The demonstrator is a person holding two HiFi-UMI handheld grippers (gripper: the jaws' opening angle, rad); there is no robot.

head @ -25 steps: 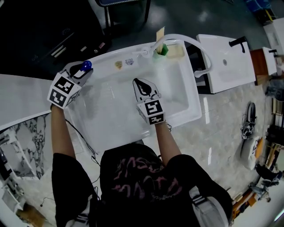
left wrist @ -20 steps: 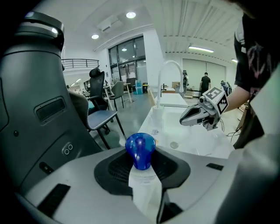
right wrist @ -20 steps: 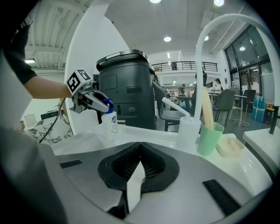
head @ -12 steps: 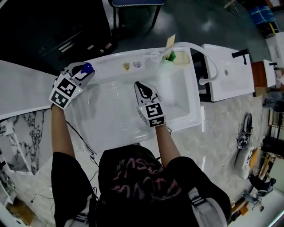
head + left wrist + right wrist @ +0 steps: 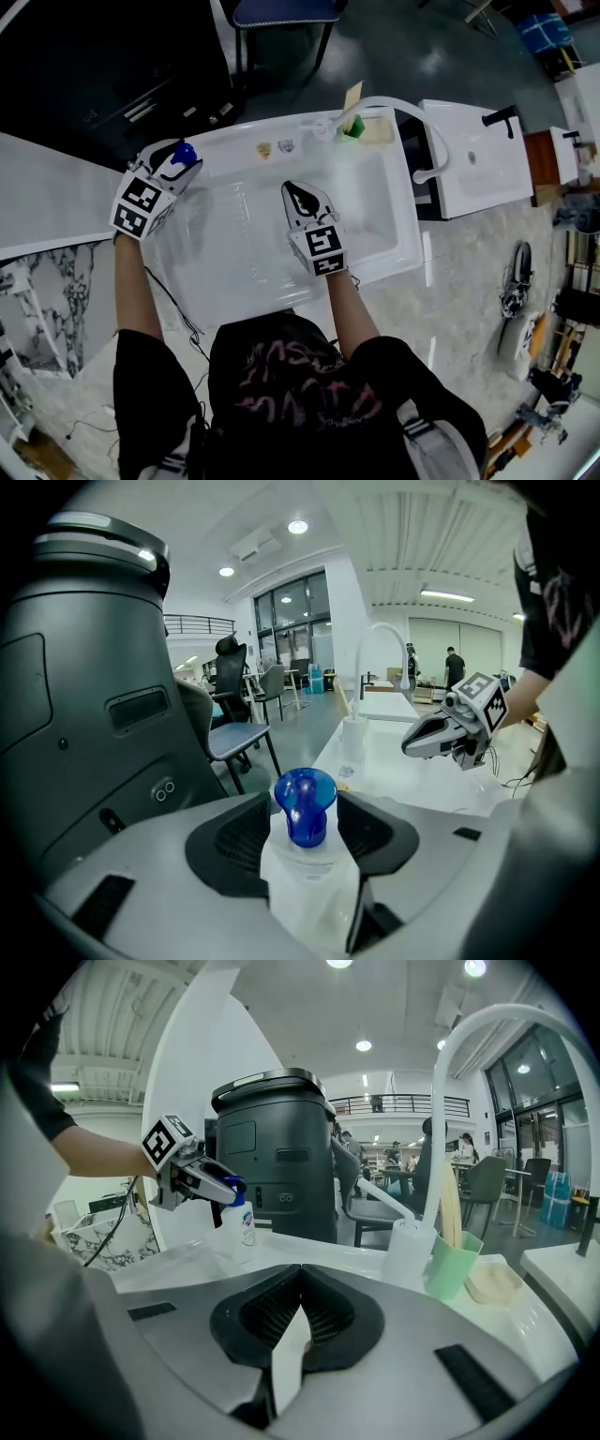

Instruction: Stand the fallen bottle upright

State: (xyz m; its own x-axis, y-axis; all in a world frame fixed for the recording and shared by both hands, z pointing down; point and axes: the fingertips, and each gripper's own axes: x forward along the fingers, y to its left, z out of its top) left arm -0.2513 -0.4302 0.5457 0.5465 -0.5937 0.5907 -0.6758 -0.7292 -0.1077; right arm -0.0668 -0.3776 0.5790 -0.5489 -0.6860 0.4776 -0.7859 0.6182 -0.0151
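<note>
A clear bottle with a blue cap (image 5: 184, 153) stands upright on the white sink's (image 5: 234, 131) far left rim. My left gripper (image 5: 174, 161) straddles its neck. In the left gripper view the cap (image 5: 305, 803) sits between the pads with a sliver of space on either side, and the jaws are opening. The right gripper view shows the bottle (image 5: 243, 1225) upright under the left gripper (image 5: 221, 1187). My right gripper (image 5: 298, 191) hovers over the basin, jaws shut with nothing in them (image 5: 300, 1274).
A curved white faucet (image 5: 412, 103) and a green cup (image 5: 354, 127) stand at the sink's far right corner. A dark grey bin (image 5: 272, 1157) rises behind the bottle. A second white basin (image 5: 478, 141) lies to the right, and a chair (image 5: 281, 11) beyond the sink.
The left gripper has shifted slightly at the sink's corner with the blue cap still between its jaws. The right gripper stays over the basin.
</note>
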